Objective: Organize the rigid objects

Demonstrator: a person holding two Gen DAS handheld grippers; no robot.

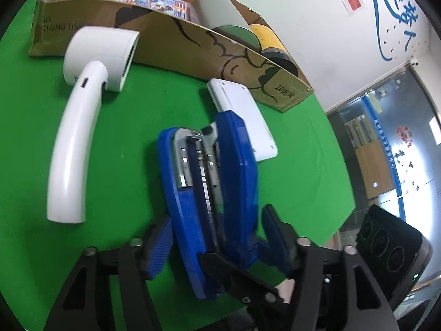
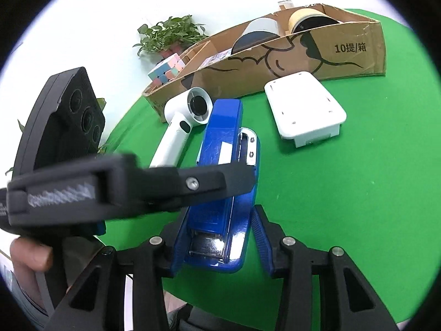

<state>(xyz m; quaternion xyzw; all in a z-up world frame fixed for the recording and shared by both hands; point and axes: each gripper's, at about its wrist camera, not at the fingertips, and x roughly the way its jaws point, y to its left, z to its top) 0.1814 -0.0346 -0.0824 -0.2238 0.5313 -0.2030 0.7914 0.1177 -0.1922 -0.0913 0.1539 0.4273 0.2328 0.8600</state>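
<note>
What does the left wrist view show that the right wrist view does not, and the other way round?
Only the left wrist view shows the stapler's open underside with its metal staple channel, and a glass-fronted room on the right. Only the right wrist view shows a potted plant and the stapler's top. Both show the cardboard box, the Rubik's cube, the white hair dryer, the white flat case and the green mat.

A green-covered desk point(image 2: 330, 207) carries everything here. Directly on it lie a long cardboard box point(image 2: 275, 63) along the far edge, a white hand-held fan point(image 2: 179, 121) with its head just beside the box, and a flat white case point(image 2: 306, 107) near the box's other end. Whether the blue stapler point(image 2: 223, 165) touches the green surface cannot be told.
</note>
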